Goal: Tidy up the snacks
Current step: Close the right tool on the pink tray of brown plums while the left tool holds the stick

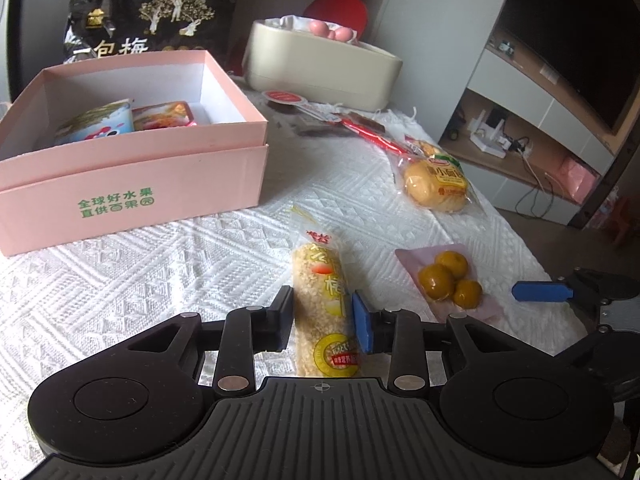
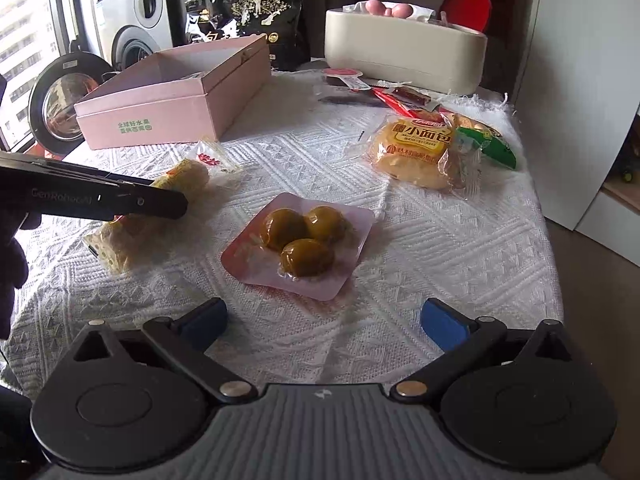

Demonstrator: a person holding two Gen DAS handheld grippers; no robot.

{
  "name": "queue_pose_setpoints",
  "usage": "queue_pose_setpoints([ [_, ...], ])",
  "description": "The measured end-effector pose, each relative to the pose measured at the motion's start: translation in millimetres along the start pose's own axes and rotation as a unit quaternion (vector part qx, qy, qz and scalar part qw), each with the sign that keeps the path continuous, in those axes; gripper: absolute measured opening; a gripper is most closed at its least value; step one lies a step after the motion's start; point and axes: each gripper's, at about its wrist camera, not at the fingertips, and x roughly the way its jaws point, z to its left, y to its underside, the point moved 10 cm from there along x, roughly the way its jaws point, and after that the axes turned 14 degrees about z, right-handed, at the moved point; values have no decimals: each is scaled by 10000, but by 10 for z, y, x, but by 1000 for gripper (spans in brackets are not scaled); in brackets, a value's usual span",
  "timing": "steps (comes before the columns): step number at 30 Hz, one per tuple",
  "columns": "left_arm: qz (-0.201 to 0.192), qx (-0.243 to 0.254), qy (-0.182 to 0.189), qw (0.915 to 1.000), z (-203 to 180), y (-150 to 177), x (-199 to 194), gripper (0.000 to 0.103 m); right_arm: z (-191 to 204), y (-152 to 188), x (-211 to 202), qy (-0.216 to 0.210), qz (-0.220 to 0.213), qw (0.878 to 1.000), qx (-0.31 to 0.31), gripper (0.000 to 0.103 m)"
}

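Note:
A rice-crisp bar point(image 1: 318, 280) in a clear wrapper lies on the white cloth, and my left gripper point(image 1: 324, 320) is shut on its near half with a pad against each side. The right wrist view shows the same bar point(image 2: 132, 236) under the left gripper point(image 2: 160, 200). My right gripper point(image 2: 324, 324) stands wide open over bare cloth, just short of a pink pouch of three yellow-green plums point(image 2: 300, 244). One of its blue fingers point(image 1: 540, 291) shows beside that pouch point(image 1: 448, 280). The pink box point(image 1: 132, 184) at the left holds a cup point(image 1: 100, 120) and a small packet point(image 1: 164, 116).
A wrapped small bread point(image 2: 416, 152) with a green packet beside it lies at the right. Red stick packets point(image 1: 372, 132) lie behind it. A beige container point(image 1: 320, 64) and a black snack bag point(image 1: 152, 16) stand at the back. The table edge drops off at the right.

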Motion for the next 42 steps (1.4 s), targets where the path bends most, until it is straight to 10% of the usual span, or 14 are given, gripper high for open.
queue_pose_setpoints([
  [13,-346,598,-503,9963,-134,138,-22,37,29,-136,-18,-56,-132,9992,369,93],
  [20,-127,50,-46,9999,-29,122,-62,35,-179,-147,-95,862,-358,9952,287,88],
  [25,234,-221,169,9993,3,101,-82,35,-141,-210,-206,94,-629,9966,519,87],
  [30,491,-265,144,9983,-8,110,-95,35,170,-385,-115,-113,-614,9978,-218,55],
  [42,433,-363,181,9982,-1,126,-96,35,198,-375,83,-358,-476,9982,-91,56],
])
